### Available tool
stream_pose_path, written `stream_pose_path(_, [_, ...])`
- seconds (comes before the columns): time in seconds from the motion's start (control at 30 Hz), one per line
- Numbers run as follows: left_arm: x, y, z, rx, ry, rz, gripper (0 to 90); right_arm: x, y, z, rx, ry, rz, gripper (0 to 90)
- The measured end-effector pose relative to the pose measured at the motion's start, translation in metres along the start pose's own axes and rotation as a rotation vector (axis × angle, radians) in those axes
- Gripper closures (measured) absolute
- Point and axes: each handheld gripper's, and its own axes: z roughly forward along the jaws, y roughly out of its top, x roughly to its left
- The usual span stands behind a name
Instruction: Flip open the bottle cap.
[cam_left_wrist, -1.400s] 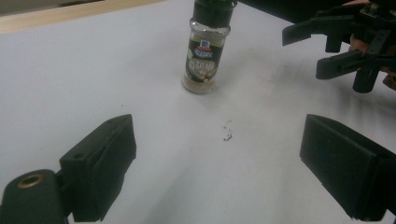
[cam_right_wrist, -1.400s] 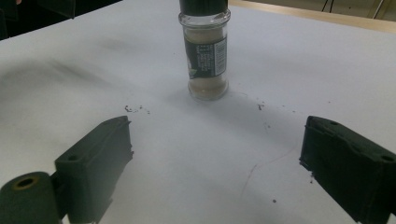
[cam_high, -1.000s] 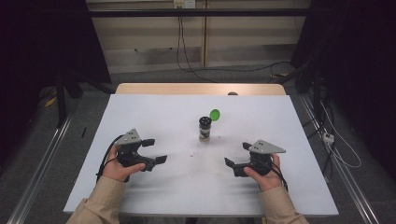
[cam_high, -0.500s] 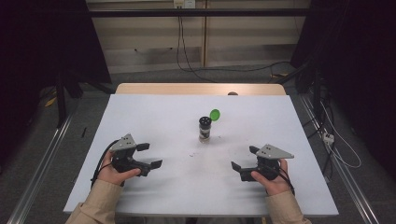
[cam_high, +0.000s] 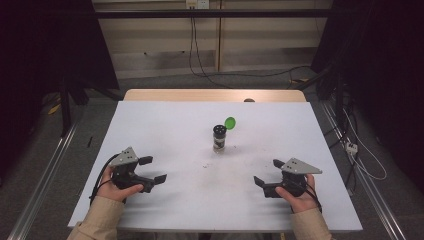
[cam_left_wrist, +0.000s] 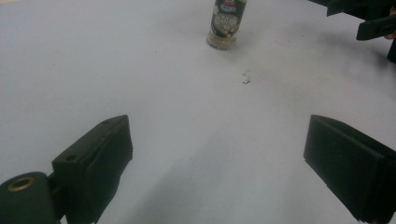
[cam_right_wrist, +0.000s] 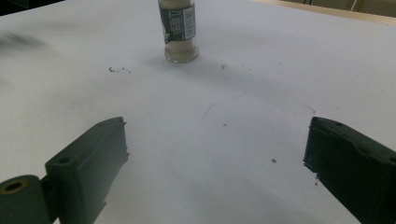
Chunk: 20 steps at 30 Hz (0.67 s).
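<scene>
A small spice jar (cam_high: 219, 138) is standing upright near the middle of the white table (cam_high: 165, 125), its green flip lid (cam_high: 230, 122) hanging open and tipped up toward the far right of the jar's black top. In the left gripper view the jar (cam_left_wrist: 226, 24) is showing a dark label over a pale fill, and a few dark specks (cam_left_wrist: 245, 80) are lying on the table a little nearer than it. The person is holding the left gripper (cam_high: 153, 170) low over the near left part of the table, well apart from the jar, and its jaws are standing spread wide with only bare table between them. The right gripper (cam_high: 258, 181) is sitting over the near right part of the table, likewise well away from the jar, and its jaws too are gaping wide and pinching nothing. In the right gripper view the jar (cam_right_wrist: 179, 31) is rising straight ahead between the two black jaws, far beyond their tips, with faint marks and specks scattered on the white surface around it. Both grippers are pointing inward toward the jar, one from each side, and the person's sleeves are coming in from the near edge of the table.
</scene>
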Motion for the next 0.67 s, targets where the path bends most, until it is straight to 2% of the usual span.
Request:
stream_pose_path(0.43, [0.005,-0.01,-0.014,-0.01,0.019,-0.008,7.5,-0.001,-0.001,-0.002,0.003,-0.004,0.0,5.3])
stream_pose_path(0.67, [0.007,-0.013,-0.013,0.012,0.036,-0.007,7.1,-0.001,-0.002,0.0,0.012,-0.007,-0.007,5.2])
